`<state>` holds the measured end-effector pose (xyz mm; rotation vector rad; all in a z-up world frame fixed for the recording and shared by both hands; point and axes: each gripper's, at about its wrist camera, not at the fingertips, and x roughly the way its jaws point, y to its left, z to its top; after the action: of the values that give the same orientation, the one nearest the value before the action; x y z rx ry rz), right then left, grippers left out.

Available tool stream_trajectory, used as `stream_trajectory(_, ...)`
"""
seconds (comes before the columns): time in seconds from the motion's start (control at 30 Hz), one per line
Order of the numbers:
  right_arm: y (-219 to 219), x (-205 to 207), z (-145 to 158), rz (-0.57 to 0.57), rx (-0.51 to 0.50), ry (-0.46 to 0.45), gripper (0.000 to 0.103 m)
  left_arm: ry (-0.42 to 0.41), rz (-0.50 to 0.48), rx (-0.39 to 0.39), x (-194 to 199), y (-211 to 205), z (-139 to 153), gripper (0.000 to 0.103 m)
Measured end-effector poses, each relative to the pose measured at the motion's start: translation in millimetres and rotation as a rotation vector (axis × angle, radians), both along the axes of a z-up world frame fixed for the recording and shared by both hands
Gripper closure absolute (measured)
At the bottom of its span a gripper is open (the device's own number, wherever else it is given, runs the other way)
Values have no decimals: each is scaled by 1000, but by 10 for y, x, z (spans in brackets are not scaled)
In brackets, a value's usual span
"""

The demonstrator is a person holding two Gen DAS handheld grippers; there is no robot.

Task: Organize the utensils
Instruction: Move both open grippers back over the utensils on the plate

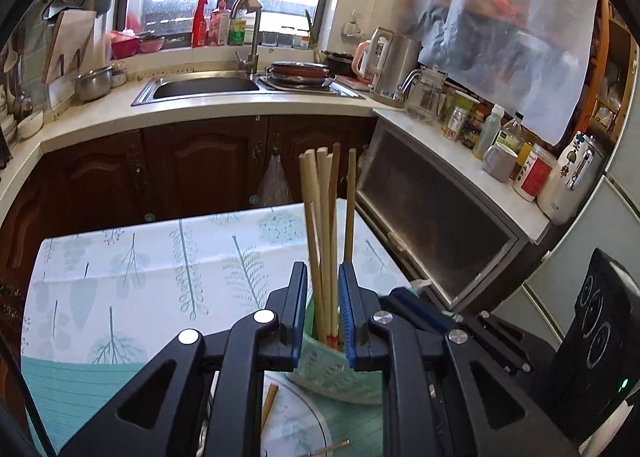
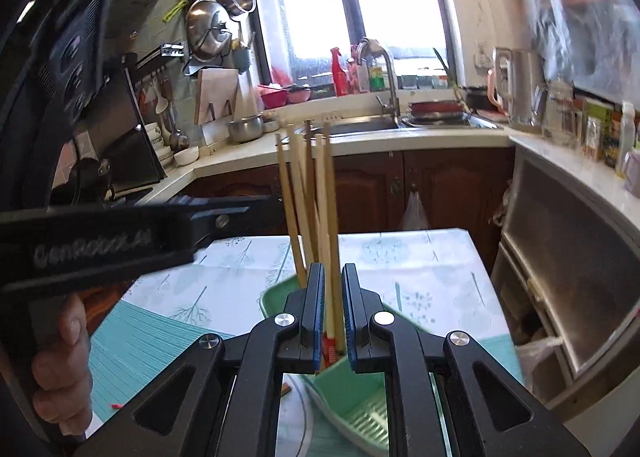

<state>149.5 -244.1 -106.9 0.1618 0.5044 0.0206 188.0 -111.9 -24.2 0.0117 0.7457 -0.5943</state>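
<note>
**Chopsticks standing in a green holder**

Left view: left gripper [image 1: 323, 297] brackets upright chopsticks [image 1: 326, 225] in the holder [image 1: 332, 373]; grip unclear.

Right view: right gripper [image 2: 332, 313] likewise, grip unclear. Nudging could tip the holder [image 2: 352, 409].

Pale lettering runs along the black body of the left gripper [image 2: 120, 241] in the right wrist view, too blurred to read with certainty, and the red label on a canister [image 1: 534, 173] on the counter's right edge is illegible.

Left claw [image 1: 323, 313] and right claw [image 2: 332, 313] both held level, jaws narrowly parted.
</note>
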Motion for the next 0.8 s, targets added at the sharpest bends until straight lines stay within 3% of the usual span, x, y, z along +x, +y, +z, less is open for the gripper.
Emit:
stream_trajectory(0.47,275,-825,91,33,57,83,94,133,87,60,-447,554,-173,86)
stream_trajectory(0.8,693,-1402,-287,106,84,245,94,243,241,158,-876,1251,-666,83)
